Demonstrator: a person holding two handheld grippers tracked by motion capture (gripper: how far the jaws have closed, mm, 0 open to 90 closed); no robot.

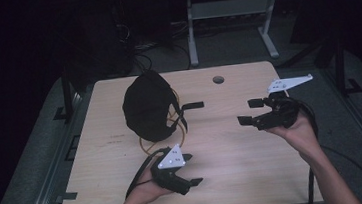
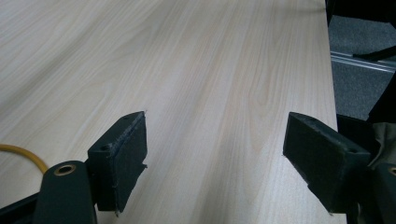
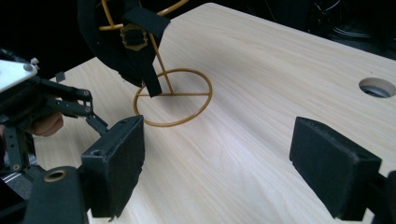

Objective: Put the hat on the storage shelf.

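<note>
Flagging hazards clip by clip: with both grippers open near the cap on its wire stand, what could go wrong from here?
1. The cap hangs on a thin wire stand; a sideways pull may tip it over.
2. The strap dangles loose, so the right gripper might catch that instead of the cap.
3. The left gripper sits close to the stand's ring and could bump it.

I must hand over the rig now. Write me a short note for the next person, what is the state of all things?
Left gripper: open, empty, low near the table's front edge.
Right gripper: open, empty, above the table, pointing toward the stand.
Black cap: sits on the yellow wire stand, left of centre, strap hanging.
Done: nothing gripped yet.
Left: probably reach in and take the cap.
</note>
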